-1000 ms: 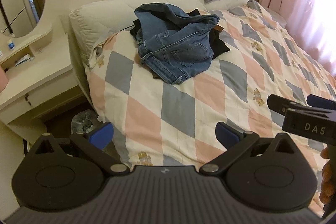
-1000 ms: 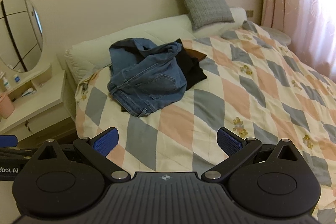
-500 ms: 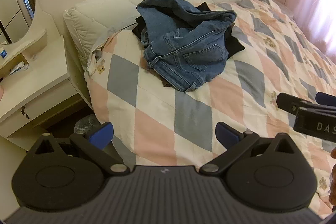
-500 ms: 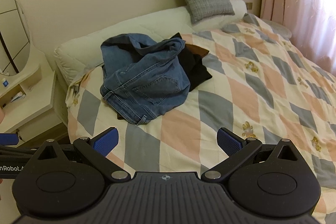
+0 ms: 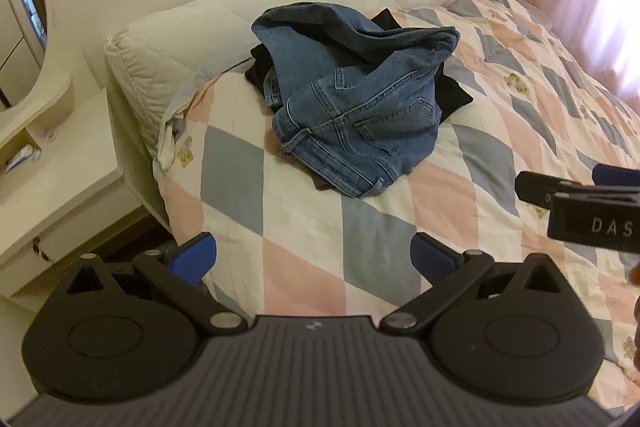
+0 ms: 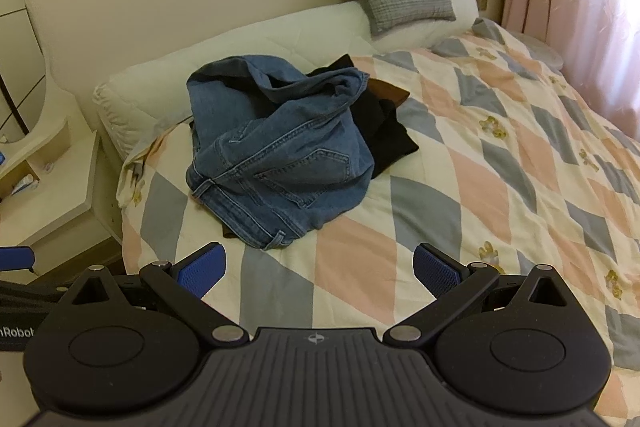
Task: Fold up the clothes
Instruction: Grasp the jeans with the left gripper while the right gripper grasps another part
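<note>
the crumpled blue jeans (image 5: 352,107) lie heaped on a black garment (image 6: 384,135) near the head of the bed (image 6: 500,163), on its checked quilt. left gripper (image 5: 312,255) and right gripper (image 6: 320,267) both hover spread wide over the quilt, short of the jeans.

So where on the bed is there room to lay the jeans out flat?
The checked pink-and-grey quilt is bare between the crumpled blue denim jeans and the pink curtain, and nearer the open grippers. It is crowded where the jeans lie on dark clothes by the white headboard cushion.
</note>
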`<state>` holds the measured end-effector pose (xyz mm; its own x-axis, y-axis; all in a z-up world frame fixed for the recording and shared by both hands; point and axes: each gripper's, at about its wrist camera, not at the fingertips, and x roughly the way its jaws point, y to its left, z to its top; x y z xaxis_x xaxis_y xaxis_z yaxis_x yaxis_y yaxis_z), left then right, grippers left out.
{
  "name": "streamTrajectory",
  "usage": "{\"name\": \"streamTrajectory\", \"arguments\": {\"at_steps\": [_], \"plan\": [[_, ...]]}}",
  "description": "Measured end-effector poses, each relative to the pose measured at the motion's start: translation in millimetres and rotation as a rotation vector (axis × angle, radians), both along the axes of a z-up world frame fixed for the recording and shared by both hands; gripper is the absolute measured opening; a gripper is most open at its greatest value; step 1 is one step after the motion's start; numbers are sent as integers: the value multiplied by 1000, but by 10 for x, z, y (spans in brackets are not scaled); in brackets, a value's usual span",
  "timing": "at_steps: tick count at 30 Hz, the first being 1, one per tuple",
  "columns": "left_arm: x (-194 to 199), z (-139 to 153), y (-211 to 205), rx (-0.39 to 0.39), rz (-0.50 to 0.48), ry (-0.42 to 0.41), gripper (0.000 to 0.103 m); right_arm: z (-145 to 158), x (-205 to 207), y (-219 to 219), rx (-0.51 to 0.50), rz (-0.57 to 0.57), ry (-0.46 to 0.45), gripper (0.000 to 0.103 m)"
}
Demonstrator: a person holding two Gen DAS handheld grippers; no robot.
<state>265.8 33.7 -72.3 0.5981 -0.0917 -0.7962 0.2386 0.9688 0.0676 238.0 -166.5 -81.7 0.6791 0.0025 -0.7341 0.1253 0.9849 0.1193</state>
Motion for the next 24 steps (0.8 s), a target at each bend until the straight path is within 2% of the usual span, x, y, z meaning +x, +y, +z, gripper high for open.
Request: {"name": "streamTrajectory", "arguments": {"at_steps": [5,8,13,20,22,24], "plan": [[194,-42,22,-12,-42,-26,102,-55,194,27,1,-6,13,103],[339,-122,70,7,-94,-76,102,-139,313,36,-8,-4,16,103],[589,-430,173,131,-206,-159,100,-470,474,127,-77,48,2,102],[987,-1039,234,251,-341,-183,91,-1187,703,575,-315,251,-3,85],[1118,-1186,272,253,-364,-188,84,-1375,765,698,-360,310,-9,78],[1262,-1332,307,259,-380,-188,73,-1567,830,811,-407,365,-25,67]]}}
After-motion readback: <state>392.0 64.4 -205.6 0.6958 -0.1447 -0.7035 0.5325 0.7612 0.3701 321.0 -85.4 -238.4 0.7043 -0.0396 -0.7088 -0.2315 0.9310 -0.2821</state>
